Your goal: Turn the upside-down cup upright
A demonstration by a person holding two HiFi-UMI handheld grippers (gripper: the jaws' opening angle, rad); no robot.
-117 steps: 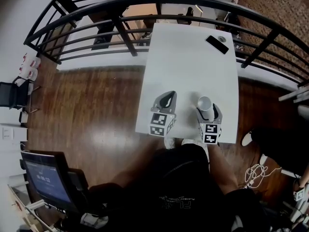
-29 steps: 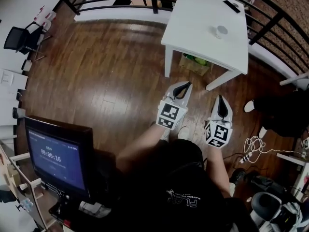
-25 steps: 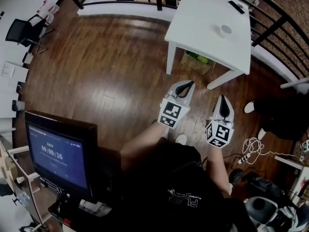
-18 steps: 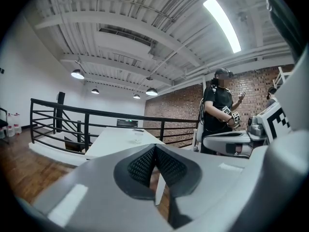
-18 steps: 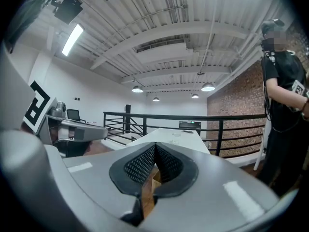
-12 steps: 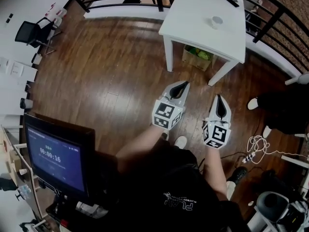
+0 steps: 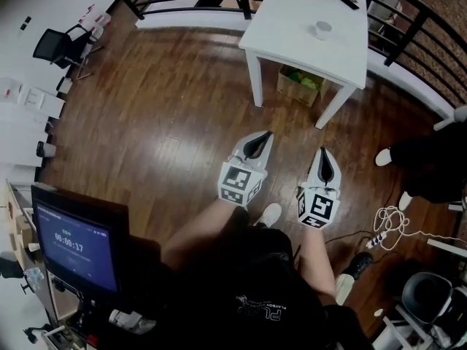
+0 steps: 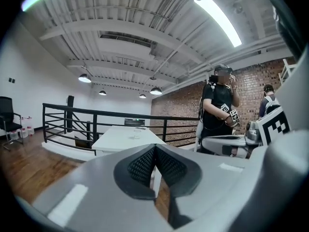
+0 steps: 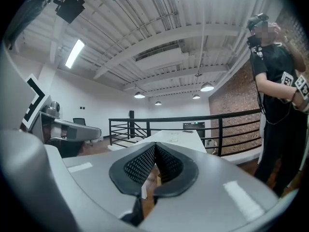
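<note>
**Head view.** Over the wooden floor, well short of the white table, both forearms reach forward side by side from the person's body. The left gripper and the right gripper are roughly parallel, tips towards the table. The cup stands on the tabletop, well apart from both grippers. It is too small to show which way up it stands. A monitor stands at lower left.

**Left gripper view.** The left gripper has its pads pressed together at the tips, with nothing between them. Beyond it, the cup sits on the table, before a black railing. The right gripper shows at right, in front of a standing person.

**Right gripper view.** The right gripper is likewise closed on nothing. The cup rests far off on the table, and the left gripper shows at left.

**Change from earlier frames.** Nearly five seconds earlier both grippers were over the tabletop, the right one at the cup. Now they are held away from the table, with the cup left on it. Over the last half second they have shifted slightly down and left in the head view. The monitor's timer has advanced from 00:00:16 to 00:00:17.
</note>
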